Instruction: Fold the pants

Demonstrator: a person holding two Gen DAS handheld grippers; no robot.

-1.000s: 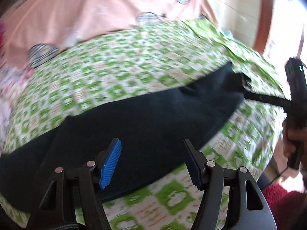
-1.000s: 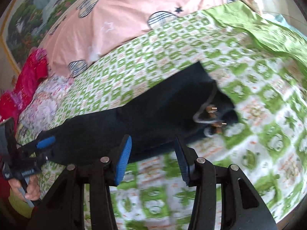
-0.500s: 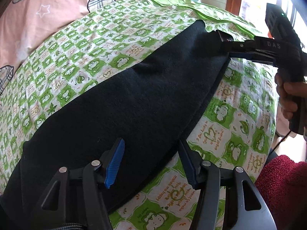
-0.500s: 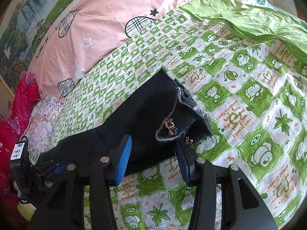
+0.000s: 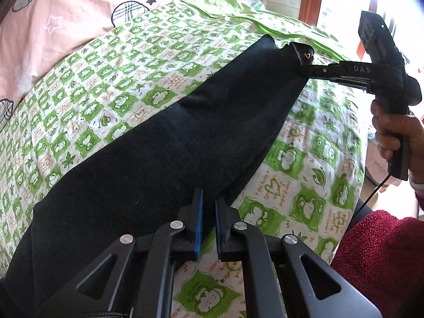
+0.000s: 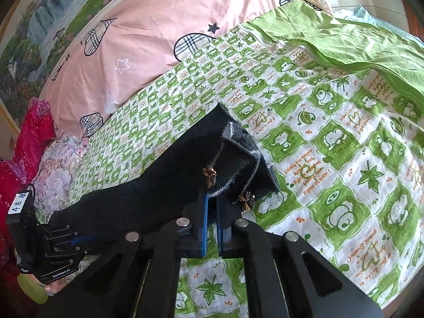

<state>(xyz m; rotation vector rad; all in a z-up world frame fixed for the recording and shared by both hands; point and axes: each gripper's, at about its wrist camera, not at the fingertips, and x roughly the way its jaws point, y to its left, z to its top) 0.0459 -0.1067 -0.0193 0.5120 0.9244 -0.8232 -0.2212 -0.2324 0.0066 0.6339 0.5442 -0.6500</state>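
The pants (image 5: pixel 169 143) lay stretched long across the bed (image 5: pixel 304 206), still unfolded. The left tongs (image 5: pixel 208 224) had just clamped the near edge, the right tongs (image 6: pixel 211 225) the waist end. Both ends were pinched; the fold itself remained to do.

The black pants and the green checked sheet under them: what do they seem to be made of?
The black pants look like thick, soft knit or fleece: matte, fuzzy surface, and a greyish fluffy lining at the open waist. The sheet looks like thin printed cotton or similar woven cloth: smooth, lightly creased. Neither can be confirmed by sight.
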